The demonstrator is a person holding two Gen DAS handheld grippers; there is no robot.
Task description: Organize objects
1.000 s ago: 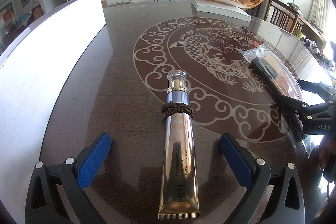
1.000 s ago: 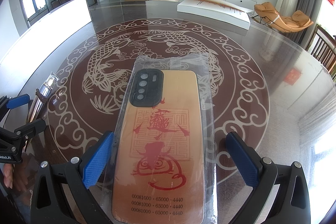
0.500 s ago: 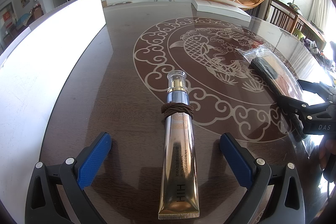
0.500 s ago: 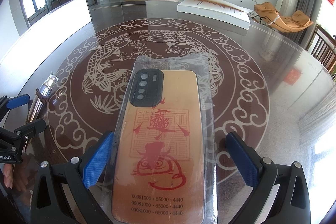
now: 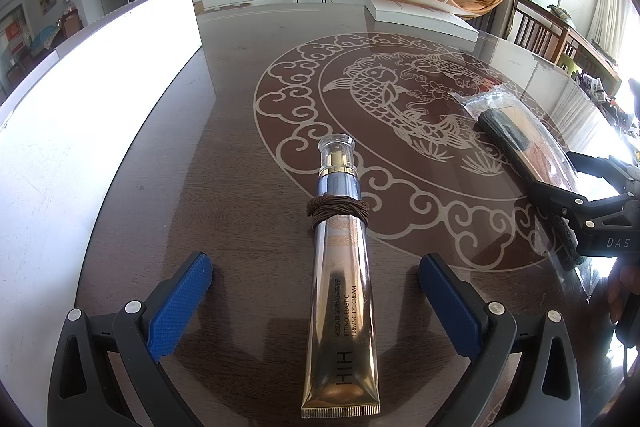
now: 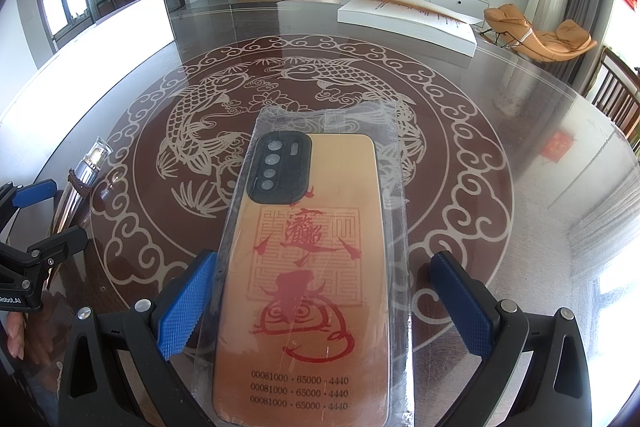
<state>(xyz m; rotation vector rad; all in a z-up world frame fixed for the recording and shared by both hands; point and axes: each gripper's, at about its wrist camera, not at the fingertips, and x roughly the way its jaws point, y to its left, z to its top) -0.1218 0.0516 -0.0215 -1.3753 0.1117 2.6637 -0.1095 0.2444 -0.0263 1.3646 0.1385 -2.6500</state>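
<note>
While the left tongs (image 5: 316, 301) are held wide open and empty, a gold eye cream tube (image 5: 342, 291) with a brown hair tie (image 5: 338, 211) wound round it is seen lying flat on the counter (image 5: 200, 187) between the blue pads, untouched. The right tongs (image 6: 324, 301) are likewise spread wide, straddling a bagged phone case (image 6: 308, 267) lying flat, nothing gripped.

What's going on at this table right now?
A person holds two grippers over a glass-topped table. The left gripper is open astride a gold eye cream tube; the right gripper is open astride a bagged phone case. Neither item is gripped yet.
</note>
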